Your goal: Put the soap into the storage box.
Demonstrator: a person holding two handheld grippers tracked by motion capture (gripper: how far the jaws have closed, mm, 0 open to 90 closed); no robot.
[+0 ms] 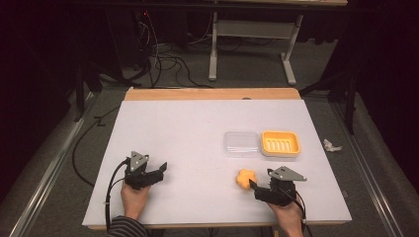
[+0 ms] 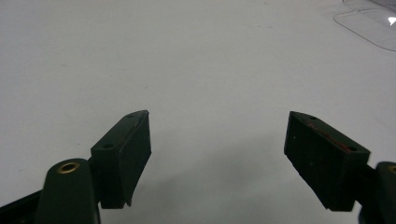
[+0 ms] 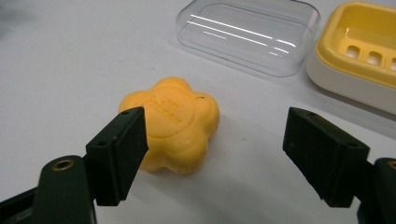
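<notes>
Sleeve, striped, cut off at the bottom edge of the high view, w/ the left hand (image 1: 133, 195) above it holding the left gripper (image 1: 157, 170). Its jaws stand wide apart, nothing between them; in the left gripper view they rise over bare table (image 1: 188, 123) and their bases run out of frame. Jaw faces look matte black, blocky, w/ small screw holes; a thin red streak on the far one, too small to read. At that view's top right corner, a curved edge of the clear lid (image 2: 369, 28) is cropped.

Mid-table, approx. centre-right, the lid (image 1: 241, 143) lies flat: clear plastic, rounded rectangle, glossy w/ white glare lines. Just beside it on the right, the dish (image 1: 280, 143): yellow slotted insert over a paler base, its right part cut off in the right gripper view.

Soap (image 1: 245, 178) lies on the table near the front, below the lid: orange-yellow, flower-shaped w/ rounded lobes, waxy. A round stamp on its top has lettering I can't read. The right gripper (image 1: 252, 186) sits at it, jaws spread wide, gripping nothing; in the right gripper view one jaw overlaps the soap's (image 3: 175, 123) near side and hides part of it, so contact can't be told. Right hand (image 1: 286, 210) is partly cut off at the bottom.

Crumpled white scrap (image 1: 332, 145) lies off the table's right edge; material unclear.
</notes>
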